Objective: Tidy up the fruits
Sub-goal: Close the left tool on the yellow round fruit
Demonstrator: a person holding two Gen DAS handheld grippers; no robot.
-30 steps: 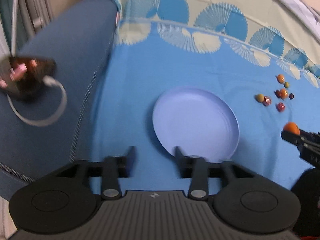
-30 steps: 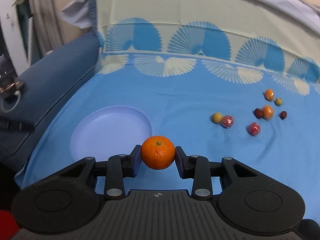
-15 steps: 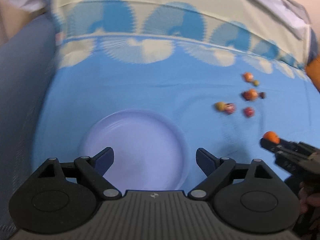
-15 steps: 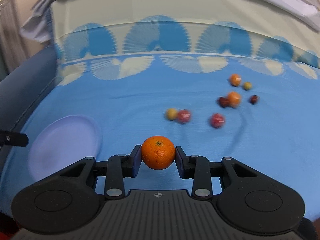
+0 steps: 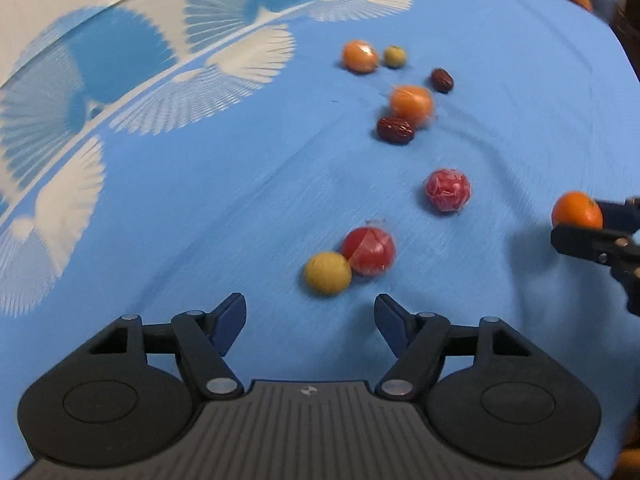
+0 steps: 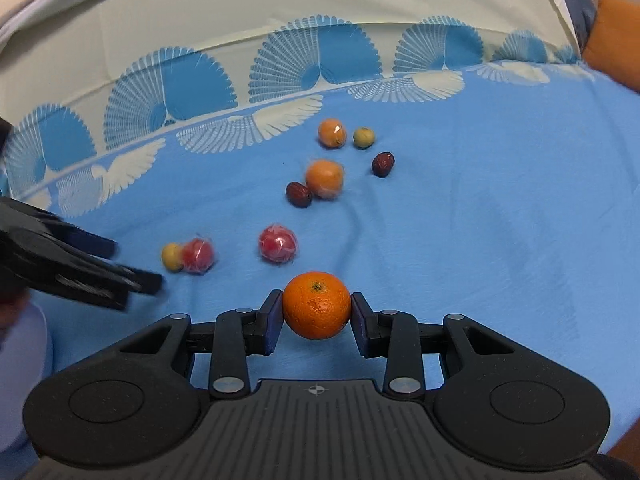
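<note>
My right gripper (image 6: 317,312) is shut on an orange (image 6: 317,306), held above the blue cloth; it also shows at the right edge of the left wrist view (image 5: 577,210). My left gripper (image 5: 310,320) is open and empty, just short of a yellow fruit (image 5: 328,273) that touches a red wrapped fruit (image 5: 370,250). Beyond lie another red wrapped fruit (image 5: 447,190), two wrapped oranges (image 5: 412,105) (image 5: 359,56), two dark dates (image 5: 395,130) (image 5: 442,79) and a small green-yellow fruit (image 5: 395,56). The left gripper shows at the left of the right wrist view (image 6: 132,276).
The blue cloth (image 6: 500,220) has a cream fan-patterned border (image 6: 200,88) at the back. A sliver of the lavender plate (image 6: 24,344) shows at the left edge of the right wrist view. An orange cushion (image 6: 616,40) sits at the far right.
My left gripper has swung right from over the plate to the loose fruits and its jaws stand wide. My right gripper has turned right, still holding the orange.
</note>
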